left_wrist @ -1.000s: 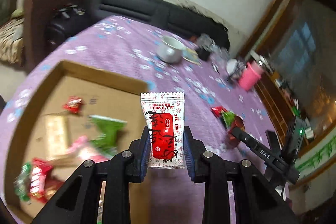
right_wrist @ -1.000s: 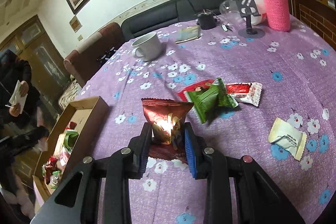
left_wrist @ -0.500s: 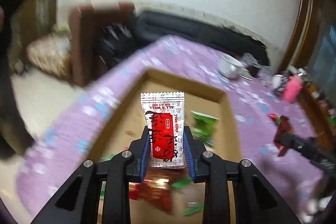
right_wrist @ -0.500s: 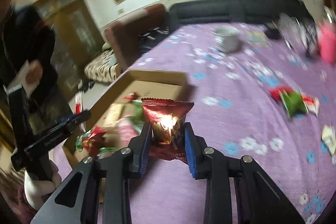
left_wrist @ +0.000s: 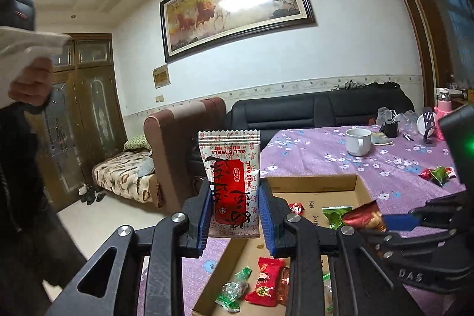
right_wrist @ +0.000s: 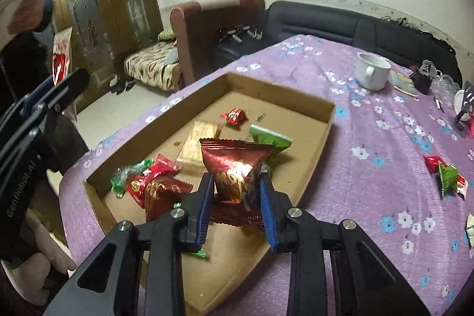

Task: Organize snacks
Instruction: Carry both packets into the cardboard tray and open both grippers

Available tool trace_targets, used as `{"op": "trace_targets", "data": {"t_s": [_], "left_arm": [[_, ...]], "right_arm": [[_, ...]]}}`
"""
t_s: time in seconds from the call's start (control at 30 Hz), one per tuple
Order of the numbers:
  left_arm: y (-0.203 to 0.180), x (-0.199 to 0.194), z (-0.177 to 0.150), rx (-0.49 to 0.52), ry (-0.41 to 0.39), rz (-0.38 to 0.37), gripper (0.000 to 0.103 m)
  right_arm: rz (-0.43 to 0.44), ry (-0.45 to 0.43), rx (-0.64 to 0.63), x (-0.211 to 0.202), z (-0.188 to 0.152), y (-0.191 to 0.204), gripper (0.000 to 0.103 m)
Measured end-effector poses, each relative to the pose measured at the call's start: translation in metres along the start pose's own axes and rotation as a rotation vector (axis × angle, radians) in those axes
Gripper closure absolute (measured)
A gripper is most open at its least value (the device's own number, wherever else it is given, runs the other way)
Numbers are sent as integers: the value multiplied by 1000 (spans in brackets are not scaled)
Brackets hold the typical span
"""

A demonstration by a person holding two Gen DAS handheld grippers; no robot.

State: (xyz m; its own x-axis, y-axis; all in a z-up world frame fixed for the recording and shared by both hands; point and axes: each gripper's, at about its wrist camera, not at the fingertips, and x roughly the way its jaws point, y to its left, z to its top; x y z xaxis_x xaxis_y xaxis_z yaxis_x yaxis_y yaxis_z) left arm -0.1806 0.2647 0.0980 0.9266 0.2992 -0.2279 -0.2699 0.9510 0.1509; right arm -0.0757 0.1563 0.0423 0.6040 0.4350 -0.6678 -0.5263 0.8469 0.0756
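Snacks are partly sorted. From the left wrist view, the left gripper [left_wrist: 235,215] clamps a white-and-red packet [left_wrist: 231,182] upright above the near end of the cardboard box [left_wrist: 314,182]; loose sweets [left_wrist: 437,173] lie on the bench [left_wrist: 385,165]. From the right wrist view, the right gripper [right_wrist: 237,199] pinches a dark red packet [right_wrist: 235,165] over the box, which holds several snacks [right_wrist: 157,182]; both packets await release.
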Motion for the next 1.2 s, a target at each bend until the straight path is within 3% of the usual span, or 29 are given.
{"op": "trace_targets", "data": {"t_s": [0.63, 0.8, 0.87, 1.2], "left_arm": [[-12, 31, -15, 14, 78, 23, 69], [-9, 32, -16, 2, 69, 45, 26], [-8, 29, -15, 1, 56, 51, 18], [-4, 22, -10, -38, 63, 18, 13]], "right_arm": [[4, 83, 19, 42, -5, 5, 73], [7, 77, 29, 42, -5, 3, 70], [3, 66, 30, 40, -5, 4, 58], [-48, -51, 0, 4, 0, 9, 47]]}}
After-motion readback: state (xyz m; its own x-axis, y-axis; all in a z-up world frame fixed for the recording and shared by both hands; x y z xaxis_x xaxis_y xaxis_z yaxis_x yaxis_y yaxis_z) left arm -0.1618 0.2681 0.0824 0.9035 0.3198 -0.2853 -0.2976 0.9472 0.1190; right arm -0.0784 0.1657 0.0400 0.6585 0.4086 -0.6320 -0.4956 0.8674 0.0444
